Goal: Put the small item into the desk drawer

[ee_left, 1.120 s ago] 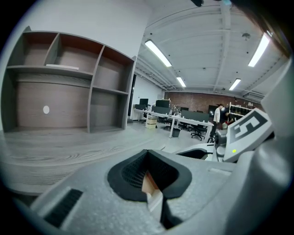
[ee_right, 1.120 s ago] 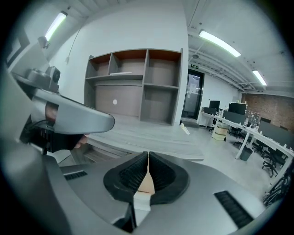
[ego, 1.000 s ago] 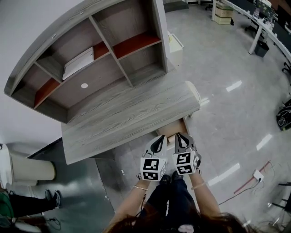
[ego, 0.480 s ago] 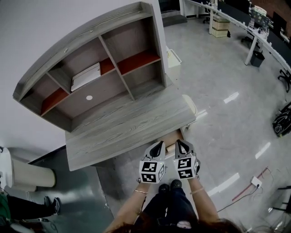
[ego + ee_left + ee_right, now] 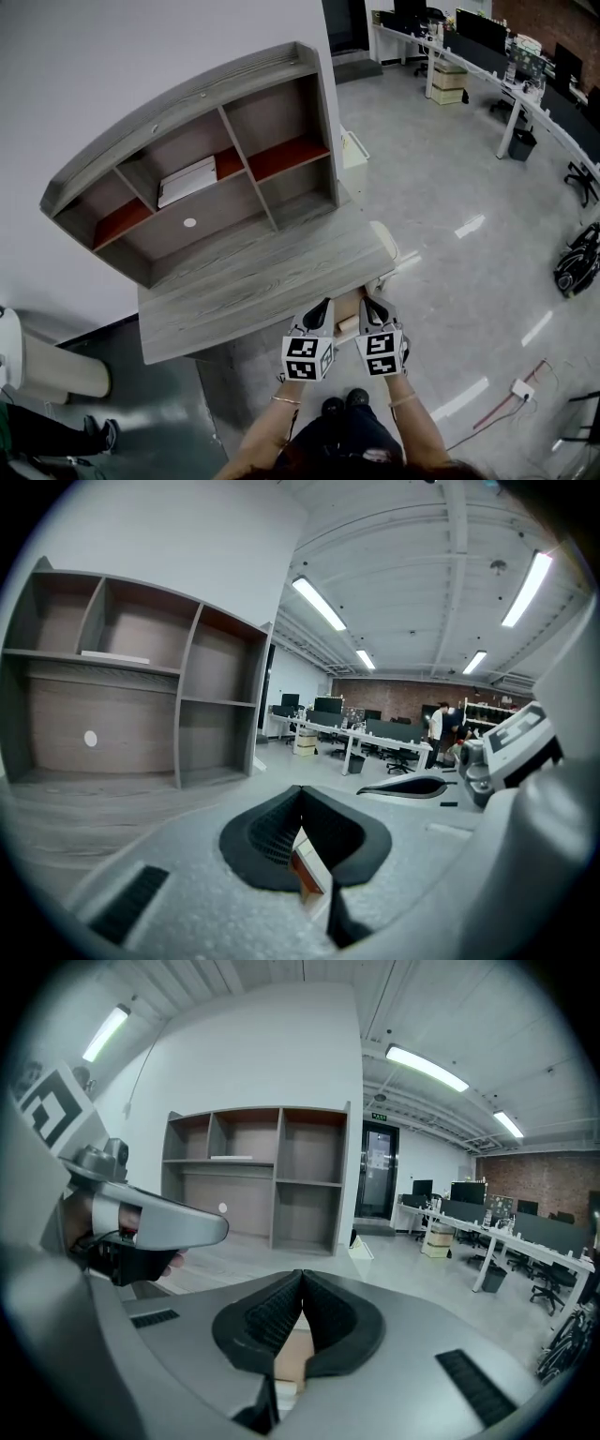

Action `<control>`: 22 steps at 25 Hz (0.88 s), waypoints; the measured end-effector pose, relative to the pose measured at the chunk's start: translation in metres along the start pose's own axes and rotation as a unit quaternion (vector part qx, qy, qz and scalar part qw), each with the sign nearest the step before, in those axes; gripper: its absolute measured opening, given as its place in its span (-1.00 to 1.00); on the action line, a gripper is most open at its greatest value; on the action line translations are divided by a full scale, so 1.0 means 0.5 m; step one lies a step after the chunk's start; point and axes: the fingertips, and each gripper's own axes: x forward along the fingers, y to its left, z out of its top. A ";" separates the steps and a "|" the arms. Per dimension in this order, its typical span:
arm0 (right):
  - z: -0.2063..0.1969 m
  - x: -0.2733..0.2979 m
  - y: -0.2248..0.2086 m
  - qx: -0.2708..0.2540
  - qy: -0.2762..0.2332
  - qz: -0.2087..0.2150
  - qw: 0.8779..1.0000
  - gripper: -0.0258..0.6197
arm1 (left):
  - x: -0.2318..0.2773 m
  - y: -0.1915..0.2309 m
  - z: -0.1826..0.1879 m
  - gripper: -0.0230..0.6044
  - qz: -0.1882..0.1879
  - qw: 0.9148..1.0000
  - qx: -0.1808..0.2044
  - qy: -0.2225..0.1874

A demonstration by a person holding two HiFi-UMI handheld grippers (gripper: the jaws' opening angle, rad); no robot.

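Holds the grey plastic left gripper and the matching grey right gripper low in front of the body, side by side, near each other but not touching, both pointing forward. Reaches down to them with the bare left forearm and the bare right forearm, a thin bracelet at each wrist. Presses each pair of black ribbed jaws together at the tips. Turns the black-and-white marker cubes upward.

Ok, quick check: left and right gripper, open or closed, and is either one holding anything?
Left gripper: closed, jaws together, nothing seen gripped.
Right gripper: closed, jaws together, nothing seen gripped.
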 end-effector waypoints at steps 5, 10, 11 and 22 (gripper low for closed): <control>0.052 -0.026 -0.013 0.016 -0.025 -0.006 1.000 -0.91 | -0.016 -0.002 0.051 -0.88 -0.001 1.000 -0.002 -0.012; 0.094 -0.051 -0.026 0.017 -0.042 -0.005 0.999 -0.91 | -0.025 -0.010 0.078 -0.88 -0.013 1.000 0.003 -0.014; 0.101 -0.056 -0.028 0.016 -0.045 -0.005 0.999 -0.91 | -0.027 -0.011 0.083 -0.88 -0.013 1.000 0.004 -0.014; 0.197 -0.113 -0.035 0.011 -0.092 -0.003 0.996 -0.91 | -0.055 -0.057 0.177 -0.88 -0.034 0.998 0.029 -0.046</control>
